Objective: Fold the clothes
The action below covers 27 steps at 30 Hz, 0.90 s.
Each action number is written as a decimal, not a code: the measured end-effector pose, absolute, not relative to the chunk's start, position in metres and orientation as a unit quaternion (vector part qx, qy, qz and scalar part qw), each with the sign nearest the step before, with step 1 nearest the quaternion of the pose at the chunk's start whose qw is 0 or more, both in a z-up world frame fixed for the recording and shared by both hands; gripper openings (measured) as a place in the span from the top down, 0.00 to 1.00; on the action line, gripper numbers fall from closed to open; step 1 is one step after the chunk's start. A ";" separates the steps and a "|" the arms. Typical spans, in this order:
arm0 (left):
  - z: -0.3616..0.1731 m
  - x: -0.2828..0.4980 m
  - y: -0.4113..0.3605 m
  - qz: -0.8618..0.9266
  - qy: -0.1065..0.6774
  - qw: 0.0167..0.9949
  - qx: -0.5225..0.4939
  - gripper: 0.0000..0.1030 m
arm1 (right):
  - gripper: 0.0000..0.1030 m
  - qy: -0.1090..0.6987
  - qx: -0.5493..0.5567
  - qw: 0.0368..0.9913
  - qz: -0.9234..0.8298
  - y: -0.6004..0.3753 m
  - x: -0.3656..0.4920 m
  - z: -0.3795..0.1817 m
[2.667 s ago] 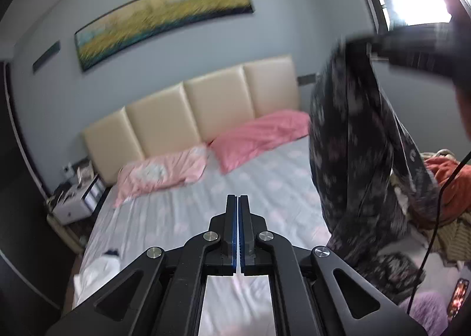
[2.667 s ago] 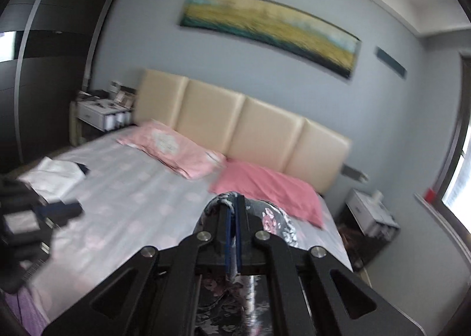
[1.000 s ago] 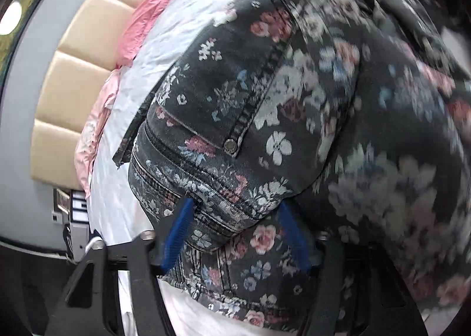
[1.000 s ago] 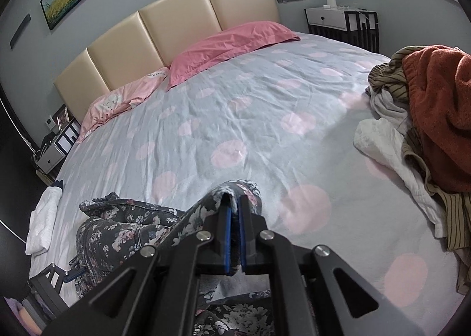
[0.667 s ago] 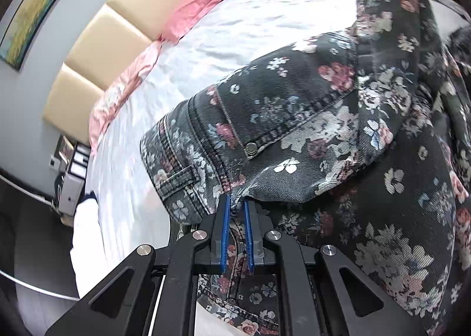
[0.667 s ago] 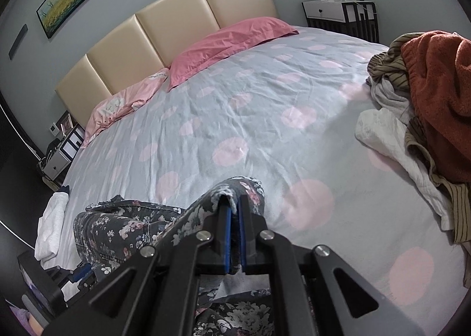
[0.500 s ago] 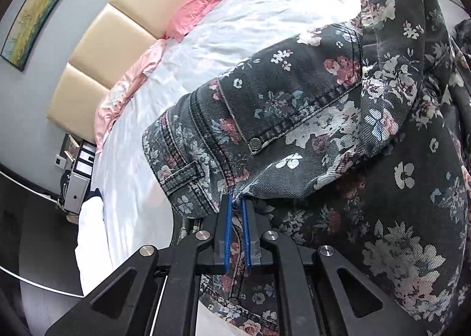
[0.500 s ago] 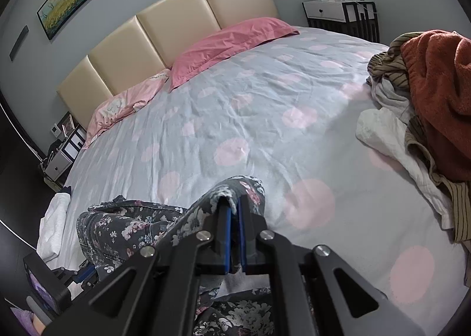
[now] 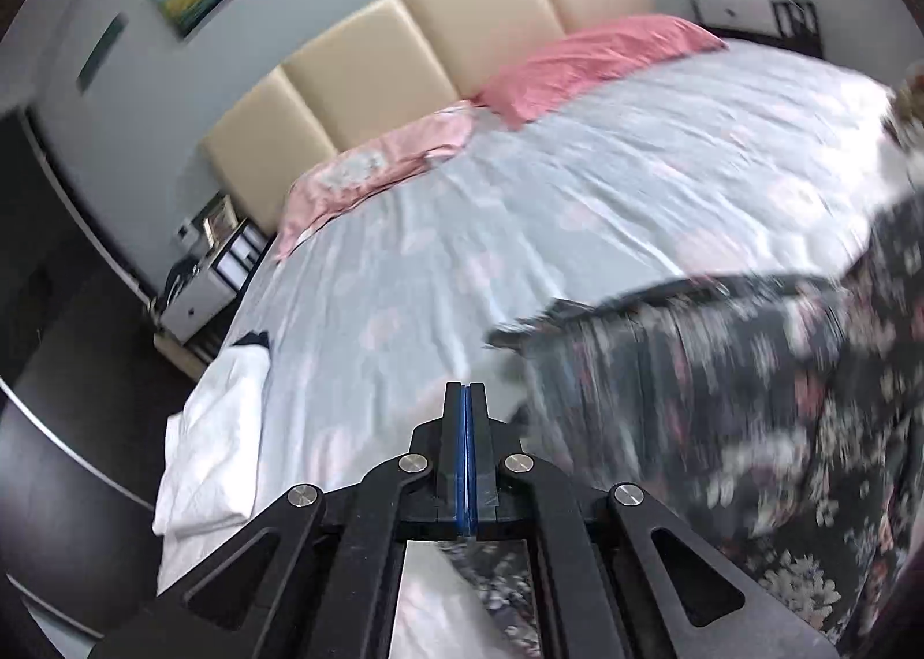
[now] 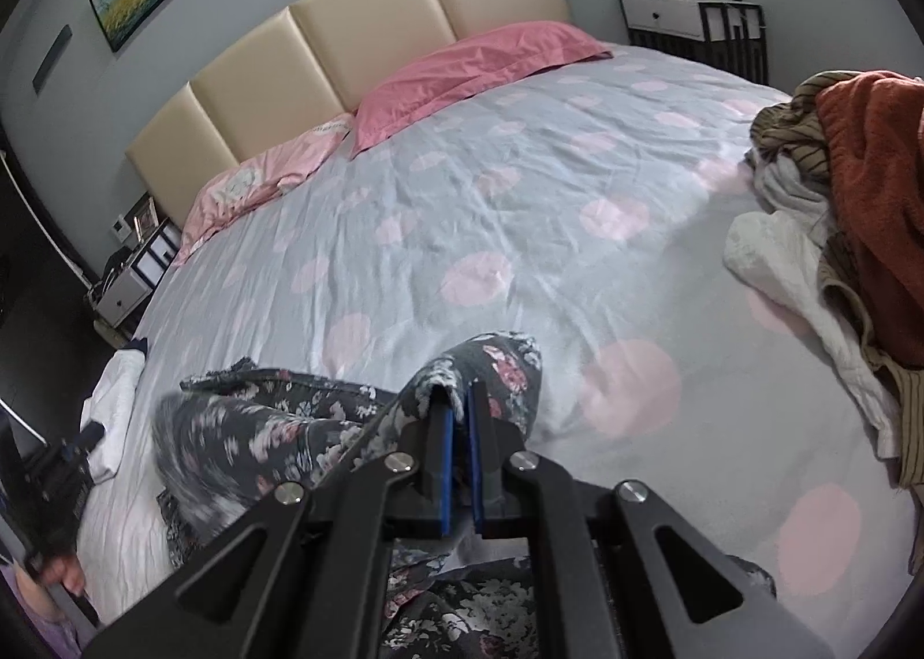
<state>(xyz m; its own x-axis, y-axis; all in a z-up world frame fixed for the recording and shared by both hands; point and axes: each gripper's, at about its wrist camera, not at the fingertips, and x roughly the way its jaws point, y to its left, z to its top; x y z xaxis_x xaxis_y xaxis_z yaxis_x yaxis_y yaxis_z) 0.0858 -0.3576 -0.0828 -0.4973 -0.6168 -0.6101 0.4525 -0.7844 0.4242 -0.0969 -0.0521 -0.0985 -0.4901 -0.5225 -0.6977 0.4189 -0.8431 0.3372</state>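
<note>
**Floral trousers pinched at the near edge of the bed**

Right gripper (image 10: 459,422) clamped on a fold of the floral trousers (image 10: 277,439), heaped on the dotted bedspread (image 10: 491,208). Left gripper (image 9: 465,416) pressed together on nothing, trousers blurred just beside it. Farther right, a clothes pile (image 10: 854,208); beyond, pink pillows (image 10: 473,64) against the headboard (image 10: 369,41).
</note>
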 end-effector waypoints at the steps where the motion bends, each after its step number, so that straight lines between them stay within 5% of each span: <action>1: -0.081 0.089 -0.360 -0.863 -0.096 0.297 0.396 1.00 | 0.94 -0.059 0.425 0.273 -0.861 -0.053 -0.097 -0.099; 8: -0.096 0.096 -0.327 -0.865 -0.188 0.178 0.430 0.96 | 0.94 -0.079 0.440 0.266 -0.854 -0.047 -0.101 -0.104; 15: -0.140 0.101 -0.273 -0.817 -0.339 0.059 0.462 0.59 | 0.94 -0.081 0.441 0.265 -0.853 -0.046 -0.102 -0.104; 27: -0.194 0.110 -0.239 -0.763 -0.464 0.003 0.451 0.41 | 0.94 -0.081 0.442 0.267 -0.853 -0.047 -0.103 -0.106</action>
